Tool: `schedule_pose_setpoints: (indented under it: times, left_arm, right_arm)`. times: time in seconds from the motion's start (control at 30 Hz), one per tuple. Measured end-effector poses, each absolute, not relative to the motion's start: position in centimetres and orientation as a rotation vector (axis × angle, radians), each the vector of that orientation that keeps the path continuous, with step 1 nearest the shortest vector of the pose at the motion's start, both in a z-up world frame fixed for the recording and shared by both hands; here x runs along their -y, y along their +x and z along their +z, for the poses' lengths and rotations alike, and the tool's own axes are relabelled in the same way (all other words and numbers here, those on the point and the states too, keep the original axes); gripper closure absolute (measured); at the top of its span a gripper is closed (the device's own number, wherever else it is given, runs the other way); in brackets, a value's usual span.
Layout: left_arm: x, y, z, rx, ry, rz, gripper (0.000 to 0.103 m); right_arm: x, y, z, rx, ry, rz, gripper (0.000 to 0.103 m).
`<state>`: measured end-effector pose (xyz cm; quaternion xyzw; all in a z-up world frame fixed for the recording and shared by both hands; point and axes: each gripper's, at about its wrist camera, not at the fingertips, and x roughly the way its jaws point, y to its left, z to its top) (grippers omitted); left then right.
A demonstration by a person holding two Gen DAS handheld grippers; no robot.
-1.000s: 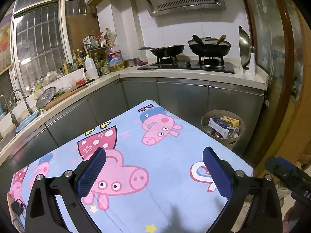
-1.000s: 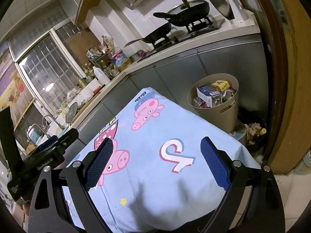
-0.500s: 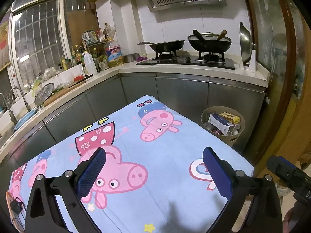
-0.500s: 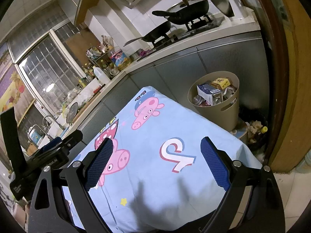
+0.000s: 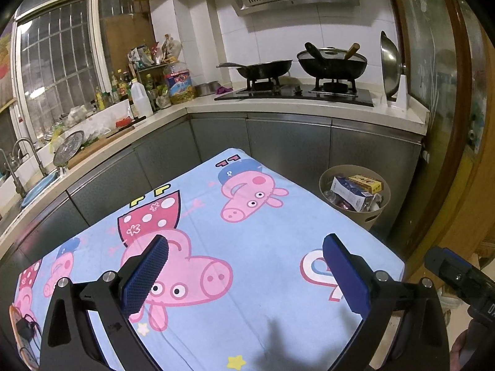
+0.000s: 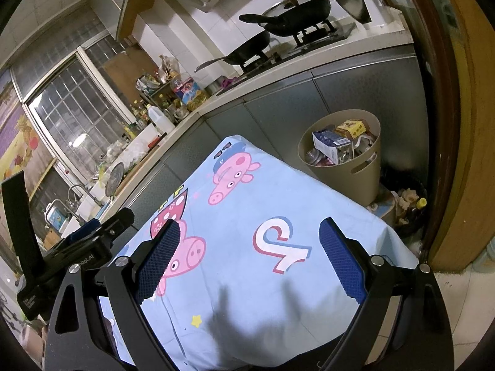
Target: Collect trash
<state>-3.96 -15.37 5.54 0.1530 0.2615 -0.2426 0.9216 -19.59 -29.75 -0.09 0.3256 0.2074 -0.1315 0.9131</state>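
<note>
A beige trash bin [image 5: 372, 216] stands on the floor past the table's far right corner, filled with boxes and cartons; it also shows in the right wrist view [image 6: 362, 167]. My left gripper [image 5: 246, 273] is open and empty above the blue cartoon-pig tablecloth [image 5: 247, 222]. My right gripper [image 6: 249, 261] is open and empty above the same cloth [image 6: 247, 216]. No loose trash shows on the cloth. The other gripper's body shows at the right edge in the left wrist view [image 5: 458, 278] and at the left in the right wrist view [image 6: 77, 247].
Grey kitchen cabinets [image 5: 278, 142] wrap around behind the table. A stove with two black pans [image 5: 294, 74] sits on the counter. Bottles and jars [image 5: 145, 89] crowd the corner. A sink [image 5: 34, 185] is at the left. Small clutter lies on the floor by the door frame [image 6: 408, 201].
Both grippers stay open and empty. The left wrist view has drawn back and tilted up slightly; the right has barely shifted.
</note>
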Motion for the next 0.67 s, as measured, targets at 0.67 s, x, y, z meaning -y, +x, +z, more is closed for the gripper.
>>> schedule_pose_setpoints:
  times: [0.67]
  left_arm:
    - [15.2,-4.0,5.2,-0.527,0.328,-0.531,0.004]
  right_arm:
    - [28.7,-20.3,-0.8,-0.425,0.682,-0.283,0.008]
